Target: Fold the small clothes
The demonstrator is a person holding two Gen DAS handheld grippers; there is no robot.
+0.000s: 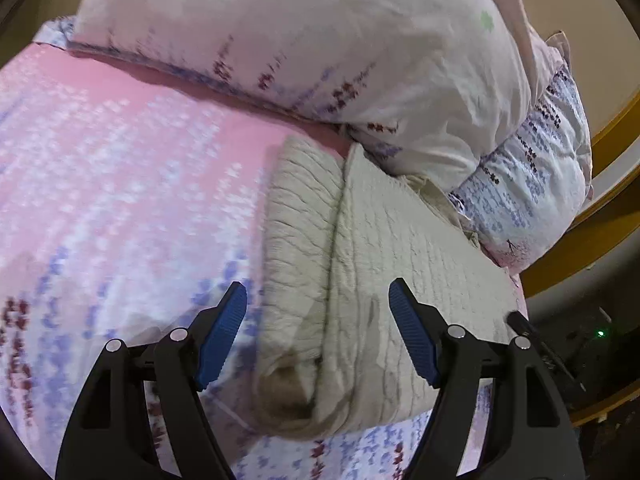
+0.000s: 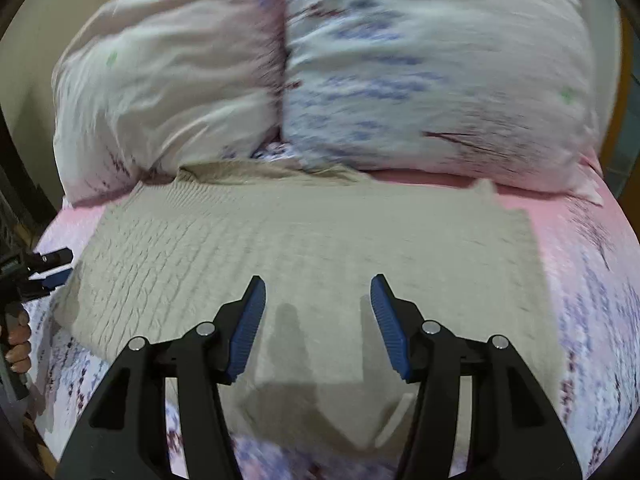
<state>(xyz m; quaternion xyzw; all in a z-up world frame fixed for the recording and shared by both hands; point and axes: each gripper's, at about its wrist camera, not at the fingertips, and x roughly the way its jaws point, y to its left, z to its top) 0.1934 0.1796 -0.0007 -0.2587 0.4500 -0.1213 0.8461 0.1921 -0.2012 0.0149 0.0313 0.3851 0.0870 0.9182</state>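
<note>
A beige knitted garment [image 1: 360, 264] lies folded on the bed, with a lengthwise fold ridge running away from me. My left gripper [image 1: 318, 300] is open and empty, just above its near end. In the right wrist view the same garment [image 2: 304, 240] spreads flat and wide across the bed. My right gripper [image 2: 318, 292] is open and empty, hovering over its near half. The left gripper's tip [image 2: 52, 264] and the hand holding it show at the left edge of that view.
The bed sheet [image 1: 100, 168] is pink with white and blue flowers. Two large floral pillows [image 2: 168, 80] [image 2: 440, 72] stand behind the garment. A yellow wooden bed frame [image 1: 616, 196] and dark objects lie off the bed's right side.
</note>
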